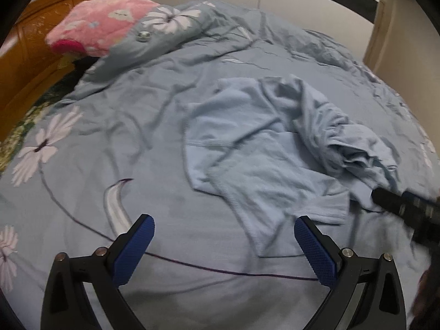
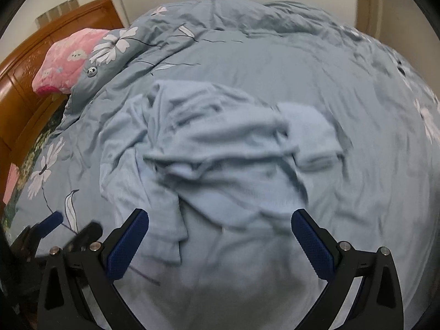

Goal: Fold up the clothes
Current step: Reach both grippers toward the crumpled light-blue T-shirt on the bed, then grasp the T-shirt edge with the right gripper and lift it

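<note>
A light blue shirt (image 1: 247, 148) lies crumpled on the bed, its right part bunched into a heap (image 1: 354, 148). My left gripper (image 1: 222, 233) is open and empty, hovering just short of the shirt's near hem. The right gripper shows in the left wrist view (image 1: 404, 206) as a dark blurred shape at the bunched edge of the shirt. In the right wrist view the shirt (image 2: 225, 159) spreads wrinkled ahead, and my right gripper (image 2: 220, 228) is open above its near part with nothing between the pads. The left gripper shows at lower left (image 2: 55, 228).
The bed has a grey-blue floral duvet (image 1: 110, 126). A pink pillow (image 1: 96, 24) lies at the far left by the wooden headboard (image 1: 33, 55). A white wall and a door frame (image 1: 385, 33) stand beyond the bed.
</note>
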Demonstrator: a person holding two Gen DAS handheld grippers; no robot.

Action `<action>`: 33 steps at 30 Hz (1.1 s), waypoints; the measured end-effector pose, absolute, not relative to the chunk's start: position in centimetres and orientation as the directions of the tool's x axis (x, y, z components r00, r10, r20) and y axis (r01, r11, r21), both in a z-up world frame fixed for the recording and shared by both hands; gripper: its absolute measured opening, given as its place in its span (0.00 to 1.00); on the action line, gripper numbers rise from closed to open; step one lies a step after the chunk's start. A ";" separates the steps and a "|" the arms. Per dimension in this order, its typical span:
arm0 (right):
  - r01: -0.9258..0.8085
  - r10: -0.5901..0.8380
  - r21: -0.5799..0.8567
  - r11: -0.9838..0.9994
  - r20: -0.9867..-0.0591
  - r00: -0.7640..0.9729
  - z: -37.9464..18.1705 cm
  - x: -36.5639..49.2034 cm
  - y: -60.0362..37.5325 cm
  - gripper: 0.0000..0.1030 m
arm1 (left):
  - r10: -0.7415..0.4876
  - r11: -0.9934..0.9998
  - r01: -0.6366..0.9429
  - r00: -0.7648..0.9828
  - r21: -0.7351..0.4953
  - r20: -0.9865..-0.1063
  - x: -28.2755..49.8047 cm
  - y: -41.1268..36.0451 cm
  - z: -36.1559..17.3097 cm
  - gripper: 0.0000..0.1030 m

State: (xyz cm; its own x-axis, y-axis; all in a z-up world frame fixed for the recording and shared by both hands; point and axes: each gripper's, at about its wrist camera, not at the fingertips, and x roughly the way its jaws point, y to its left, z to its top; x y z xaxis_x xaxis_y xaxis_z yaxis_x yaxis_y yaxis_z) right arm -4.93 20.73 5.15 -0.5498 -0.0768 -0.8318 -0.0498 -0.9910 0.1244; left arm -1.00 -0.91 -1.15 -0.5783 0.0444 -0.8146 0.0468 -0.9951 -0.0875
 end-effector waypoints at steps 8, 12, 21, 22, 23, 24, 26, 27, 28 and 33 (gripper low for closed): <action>0.061 -0.079 0.056 -0.997 -0.860 -0.504 4.4 -10.2 17.6 0.59 | 0.007 -0.992 0.101 -0.562 -0.077 -0.827 -0.9 -3.7 -1.3 1.00; 0.029 -0.092 0.089 -0.996 -0.879 -0.469 4.2 -11.5 18.2 0.17 | 0.012 -0.992 0.101 -0.535 -0.078 -0.845 -0.5 -4.7 -1.0 1.00; 0.050 -0.160 0.169 -0.984 -0.735 -0.658 15.9 -9.0 21.3 0.10 | 0.056 -0.981 0.117 -0.581 -0.152 -0.812 1.1 -6.4 3.0 1.00; 0.053 -0.162 0.172 -0.984 -0.715 -0.681 17.4 -8.4 21.5 0.10 | 0.063 -0.981 0.111 -0.592 -0.158 -0.804 1.5 -6.5 3.7 1.00; 0.044 -0.155 0.175 -0.984 -0.693 -0.705 19.0 -7.8 21.5 0.10 | 0.069 -0.981 0.104 -0.602 -0.164 -0.796 1.9 -6.6 4.3 1.00; 0.020 -0.138 0.183 -0.983 -0.664 -0.735 20.8 -6.9 21.5 0.10 | 0.073 -0.981 0.101 -0.610 -0.168 -0.789 2.3 -6.8 4.9 1.00; 0.035 -0.146 0.192 -0.981 -0.603 -0.784 24.6 -4.9 21.5 0.09 | 0.080 -0.980 0.095 -0.625 -0.177 -0.776 3.3 -7.2 6.0 1.00; 0.038 -0.145 0.192 -0.981 -0.582 -0.800 26.1 -4.4 21.4 0.09 | 0.084 -0.979 0.091 -0.633 -0.181 -0.770 3.8 -7.4 6.5 1.00; 0.045 -0.148 0.195 -0.980 -0.552 -0.820 28.1 -3.3 21.4 0.09 | 0.087 -0.978 0.091 -0.637 -0.187 -0.766 4.3 -7.6 6.9 1.00; 0.109 -0.177 0.180 -0.978 -0.422 -0.889 35.1 1.8 20.5 0.09 | 0.107 -0.972 0.090 -0.654 -0.218 -0.749 6.4 -9.0 8.5 1.00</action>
State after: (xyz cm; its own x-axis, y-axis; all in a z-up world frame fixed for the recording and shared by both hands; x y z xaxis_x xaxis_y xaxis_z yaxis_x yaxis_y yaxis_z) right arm 1.84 20.46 35.05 -0.8891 -0.1768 -0.4222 0.1092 -0.9777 0.1795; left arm 6.42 -9.00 8.54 -0.6536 0.1069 -0.7493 0.0905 -0.9719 -0.2175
